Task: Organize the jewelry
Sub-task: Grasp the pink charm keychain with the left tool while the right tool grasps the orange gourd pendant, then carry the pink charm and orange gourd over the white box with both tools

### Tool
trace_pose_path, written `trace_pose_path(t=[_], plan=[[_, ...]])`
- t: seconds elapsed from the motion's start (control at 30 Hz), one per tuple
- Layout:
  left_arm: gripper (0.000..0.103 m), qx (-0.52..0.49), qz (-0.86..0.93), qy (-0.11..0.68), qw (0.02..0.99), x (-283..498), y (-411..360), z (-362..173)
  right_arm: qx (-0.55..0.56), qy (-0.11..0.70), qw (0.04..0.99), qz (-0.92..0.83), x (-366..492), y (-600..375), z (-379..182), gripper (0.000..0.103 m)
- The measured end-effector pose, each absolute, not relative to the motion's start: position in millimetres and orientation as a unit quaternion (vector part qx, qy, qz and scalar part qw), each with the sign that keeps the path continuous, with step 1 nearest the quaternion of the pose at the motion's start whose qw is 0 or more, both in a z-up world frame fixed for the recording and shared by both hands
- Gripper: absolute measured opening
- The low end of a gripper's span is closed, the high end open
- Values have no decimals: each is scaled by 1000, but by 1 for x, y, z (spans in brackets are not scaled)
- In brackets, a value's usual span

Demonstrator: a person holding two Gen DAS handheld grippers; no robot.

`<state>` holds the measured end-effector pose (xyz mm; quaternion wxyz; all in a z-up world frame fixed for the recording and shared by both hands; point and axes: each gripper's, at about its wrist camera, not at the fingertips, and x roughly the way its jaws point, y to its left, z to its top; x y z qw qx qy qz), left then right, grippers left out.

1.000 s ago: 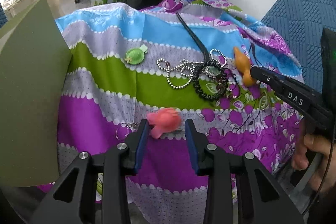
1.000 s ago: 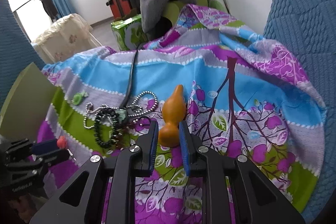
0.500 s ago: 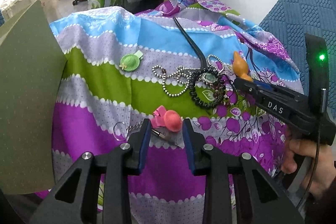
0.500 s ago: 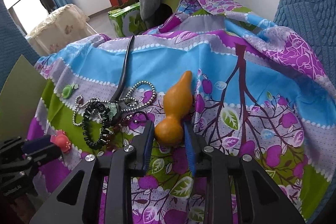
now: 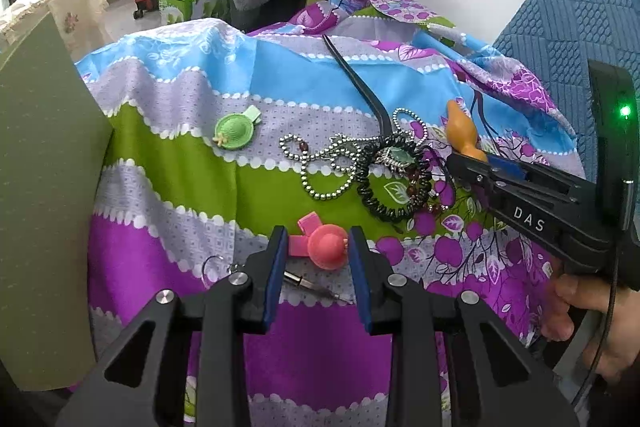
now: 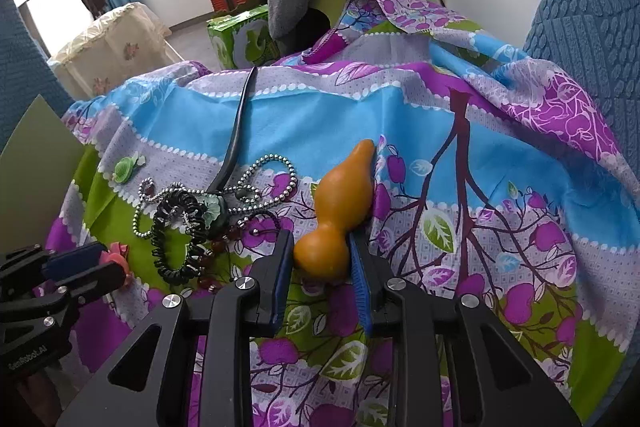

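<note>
Jewelry: left jaws [image 5: 318,253] spread around pink clip [image 5: 326,245] | right jaws [image 6: 322,263] clamp orange gourd [image 6: 340,203]

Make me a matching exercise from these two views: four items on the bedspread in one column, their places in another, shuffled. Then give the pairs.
Things:
1. pink hat-shaped hair clip
2. orange gourd-shaped pendant
3. green hat-shaped hair clip
4. black spiral coil hair tie

Places:
A. alone on the cloth, left of the bead chains, no gripper near it
B. between the fingers of the right gripper
C. tangled among the silver bead chains
D. between the fingers of the left gripper

Pairs: 1-D, 2-B, 3-A, 4-C
</note>
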<state>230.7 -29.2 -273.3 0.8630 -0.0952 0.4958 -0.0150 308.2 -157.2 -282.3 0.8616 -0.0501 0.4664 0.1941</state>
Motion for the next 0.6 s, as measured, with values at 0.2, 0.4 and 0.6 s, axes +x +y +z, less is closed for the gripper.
trace_pose_path(t=[0.2,0.4,0.6], plan=[[29,-108,-21,497,860,231,-27,-273,-46,470,859,198,307,-157,-282,24],[28,-120,-26,495,860,228,-26,-269,-46,465,862,199,299,-155,-274,24],[28,-126,-28,486,864,222,-23,-258,-39,454,868,196,291,-157,-260,24]])
